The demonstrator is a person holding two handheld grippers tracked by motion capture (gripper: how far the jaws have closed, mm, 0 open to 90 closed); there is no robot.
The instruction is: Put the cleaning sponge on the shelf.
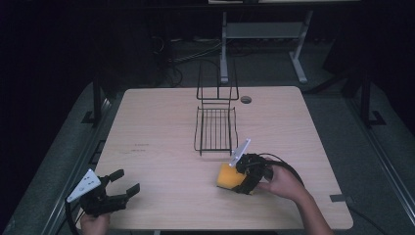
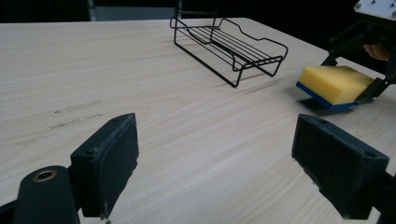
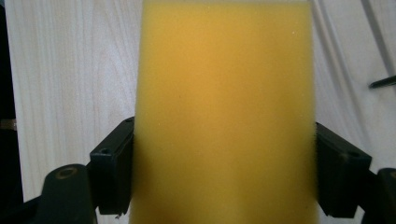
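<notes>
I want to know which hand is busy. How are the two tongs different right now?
The right tongs are shut on the yellow sponge, its sides pressed between the pads; the left tongs are open and hold nothing. The right tongs sit near the wire rack; the left tongs sit at the table's near left corner. Both have black jaws and a hand holding them.

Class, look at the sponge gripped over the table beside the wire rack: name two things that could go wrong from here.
1. The right hand-held gripper pinches the yellow sponge only near one end, so the soft sponge might sag or slip out.
2. The wire rack is light and stands close by; a careless move could knock or slide it across the table.
</notes>
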